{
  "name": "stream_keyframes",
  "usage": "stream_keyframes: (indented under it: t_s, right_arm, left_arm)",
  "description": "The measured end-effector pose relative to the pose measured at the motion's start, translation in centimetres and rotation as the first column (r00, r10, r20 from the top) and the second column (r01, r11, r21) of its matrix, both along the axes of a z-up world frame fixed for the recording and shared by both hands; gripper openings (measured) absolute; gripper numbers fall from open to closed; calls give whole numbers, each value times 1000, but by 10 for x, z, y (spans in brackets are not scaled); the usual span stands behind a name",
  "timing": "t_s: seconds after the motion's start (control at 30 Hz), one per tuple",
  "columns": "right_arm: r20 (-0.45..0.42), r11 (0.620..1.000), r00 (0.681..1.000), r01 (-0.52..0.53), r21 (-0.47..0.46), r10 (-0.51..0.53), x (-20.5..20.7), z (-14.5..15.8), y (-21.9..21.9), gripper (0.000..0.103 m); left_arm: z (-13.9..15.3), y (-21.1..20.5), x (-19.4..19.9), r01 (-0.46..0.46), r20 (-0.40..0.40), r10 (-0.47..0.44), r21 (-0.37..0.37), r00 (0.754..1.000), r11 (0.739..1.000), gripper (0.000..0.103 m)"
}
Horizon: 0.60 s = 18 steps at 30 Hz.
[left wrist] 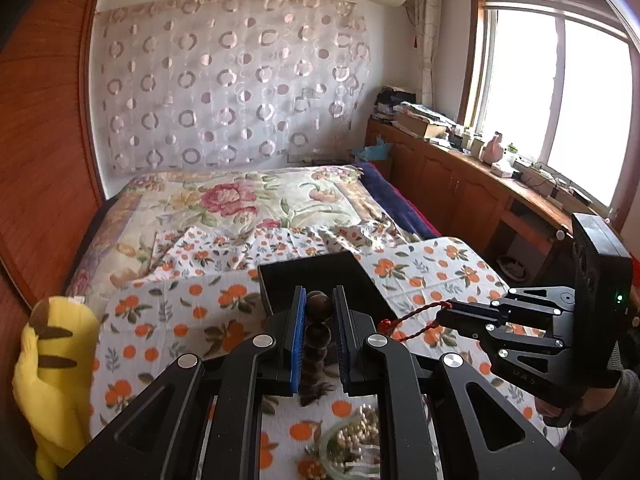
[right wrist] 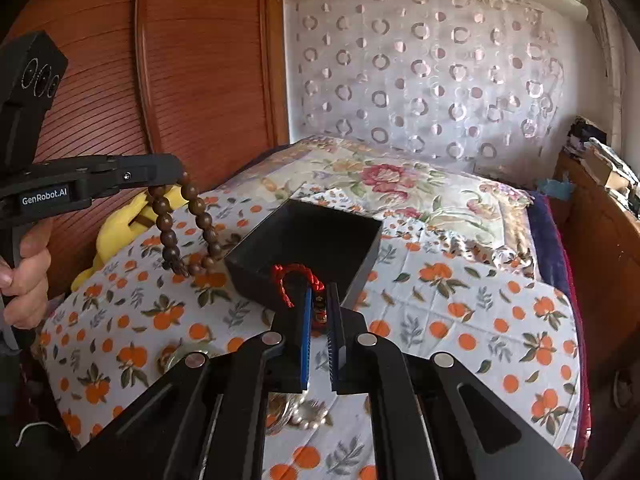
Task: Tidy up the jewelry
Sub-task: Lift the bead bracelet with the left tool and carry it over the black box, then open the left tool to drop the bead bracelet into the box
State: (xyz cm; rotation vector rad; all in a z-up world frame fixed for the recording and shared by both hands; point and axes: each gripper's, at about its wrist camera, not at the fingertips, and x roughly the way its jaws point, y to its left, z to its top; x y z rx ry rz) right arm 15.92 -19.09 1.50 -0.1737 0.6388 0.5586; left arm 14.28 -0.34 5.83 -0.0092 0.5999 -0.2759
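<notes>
My left gripper (left wrist: 319, 298) is shut on a brown wooden bead bracelet (left wrist: 318, 320), which hangs from it above the bed; in the right wrist view the bracelet (right wrist: 188, 232) dangles left of the black open box (right wrist: 308, 240). My right gripper (right wrist: 320, 300) is shut on a red braided cord bracelet (right wrist: 294, 276) just in front of the box's near wall. In the left wrist view the red cord (left wrist: 416, 312) trails from the right gripper (left wrist: 442, 314), to the right of the box (left wrist: 316, 276).
Orange-print cloth (right wrist: 460, 320) covers the bed. Pearl and bead jewelry (left wrist: 356, 440) lies on it below the grippers, also in the right wrist view (right wrist: 304, 412). A yellow plush toy (left wrist: 56, 376) sits at the left edge. Wooden cabinets (left wrist: 460, 196) stand right.
</notes>
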Motion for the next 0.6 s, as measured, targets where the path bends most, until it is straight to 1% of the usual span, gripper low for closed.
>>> stream_keyframes:
  t_s: [0.27, 0.4, 0.6]
  right_arm:
    - [2, 1000, 1000, 28, 3, -28, 21, 3, 1, 8]
    - [-5, 1000, 1000, 29, -3, -29, 29, -1, 7, 8]
    - [-15, 1000, 1000, 22, -17, -23, 37, -7, 18, 8]
  left_arm:
    - [10, -12, 28, 4, 13, -4, 15, 1000, 1000, 12]
    - [2, -16, 49, -1, -16, 2, 14, 1000, 1000, 12]
    - [-17, -23, 67, -5, -54, 6, 26, 999, 1000, 12]
